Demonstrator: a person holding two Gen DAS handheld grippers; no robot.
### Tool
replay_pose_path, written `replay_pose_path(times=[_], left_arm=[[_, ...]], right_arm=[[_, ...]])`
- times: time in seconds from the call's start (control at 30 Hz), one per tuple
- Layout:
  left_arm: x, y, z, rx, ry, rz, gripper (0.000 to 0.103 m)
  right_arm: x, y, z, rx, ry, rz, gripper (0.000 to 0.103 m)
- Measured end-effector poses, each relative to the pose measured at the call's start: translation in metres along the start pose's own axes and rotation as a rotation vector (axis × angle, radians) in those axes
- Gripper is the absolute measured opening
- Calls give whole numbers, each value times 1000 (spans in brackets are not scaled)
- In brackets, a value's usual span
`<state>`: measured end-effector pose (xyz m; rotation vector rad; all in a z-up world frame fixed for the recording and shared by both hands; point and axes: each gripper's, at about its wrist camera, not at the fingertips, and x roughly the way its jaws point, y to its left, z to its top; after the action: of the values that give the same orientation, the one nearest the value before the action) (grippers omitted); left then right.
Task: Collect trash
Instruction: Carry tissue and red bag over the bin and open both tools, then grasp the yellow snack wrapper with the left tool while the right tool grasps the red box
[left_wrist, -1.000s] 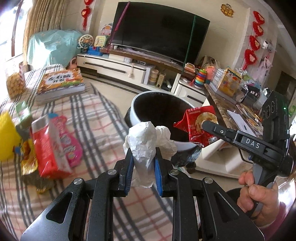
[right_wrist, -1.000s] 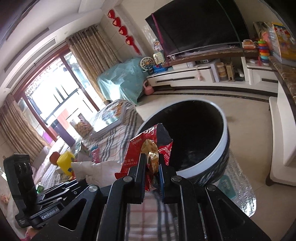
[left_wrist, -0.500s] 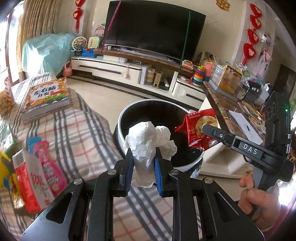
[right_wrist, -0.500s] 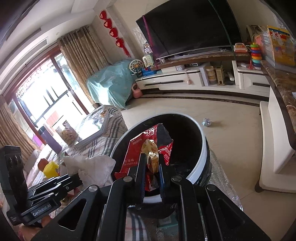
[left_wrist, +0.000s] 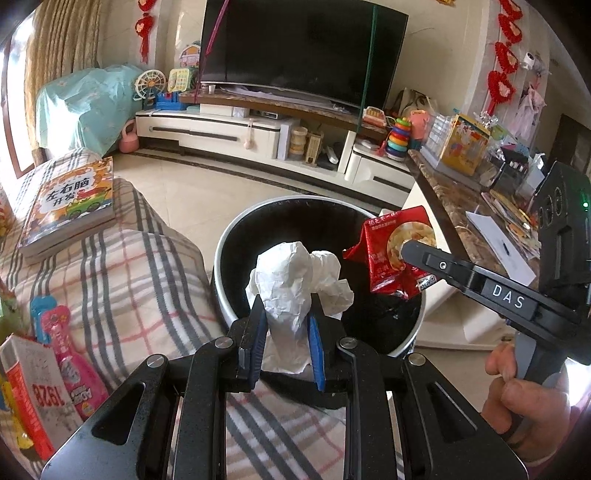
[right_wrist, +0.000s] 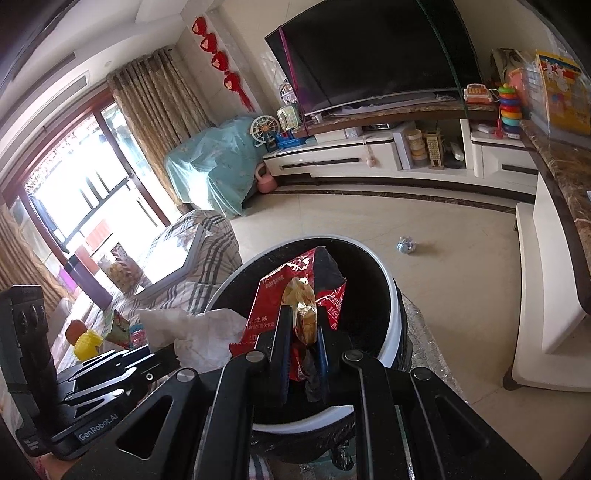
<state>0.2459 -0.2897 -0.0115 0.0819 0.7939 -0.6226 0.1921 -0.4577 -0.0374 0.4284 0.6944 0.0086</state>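
Observation:
My left gripper (left_wrist: 286, 314) is shut on a crumpled white paper ball (left_wrist: 291, 280), held over the near rim of a round black trash bin with a white rim (left_wrist: 236, 229). My right gripper (right_wrist: 301, 321) is shut on a red snack wrapper (right_wrist: 291, 291) and holds it over the bin's open mouth (right_wrist: 369, 280). The right gripper (left_wrist: 410, 247) and its wrapper (left_wrist: 388, 236) also show at the right of the left wrist view. The paper ball (right_wrist: 192, 332) and left gripper (right_wrist: 162, 354) show at the left of the right wrist view.
A plaid-covered table (left_wrist: 122, 280) lies left of the bin, with a book (left_wrist: 70, 203), a pink packet (left_wrist: 66, 343) and a red-white box (left_wrist: 33, 395). A small crumpled scrap (right_wrist: 406, 245) lies on the tile floor. A TV stand (left_wrist: 258, 129) and a marble counter (left_wrist: 461, 214) stand beyond.
Both grippers have moved forward and over the bin, each keeping its hold. The bin now sits lower and closer in both views; the table items have slid left.

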Motion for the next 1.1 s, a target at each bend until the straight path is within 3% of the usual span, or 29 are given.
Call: replay_pose_path(times=[0.3, 0.4, 0.5, 0.53, 0.57, 0.63, 0.73, 0.87, 1.1], left_arm=[[13, -2, 6, 3, 22, 2, 24], [15, -1, 8, -5, 28, 12, 35], [12, 2, 6, -25, 21, 13, 48], [12, 3, 6, -28, 18, 13, 51], [10, 4, 4, -33, 16, 14, 52], [6, 6, 1, -40, 13, 15, 53], [-1, 10, -7, -50, 7, 17, 55], [-16, 16, -24, -72, -6, 11, 56], [-49, 33, -56, -106, -27, 14, 56]], right_arm=[[14, -2, 3, -9, 33, -9, 15], [18, -2, 4, -8, 48, -12, 16], [20, -4, 4, -6, 57, -17, 24], [20, -5, 5, -3, 56, -18, 31], [19, -6, 4, 1, 54, -18, 45], [16, -7, 3, 10, 44, -15, 54], [10, -7, 1, 18, 33, -11, 55], [-1, 0, -5, 20, 9, 6, 70], [-13, 22, -25, 14, -7, 48, 74]])
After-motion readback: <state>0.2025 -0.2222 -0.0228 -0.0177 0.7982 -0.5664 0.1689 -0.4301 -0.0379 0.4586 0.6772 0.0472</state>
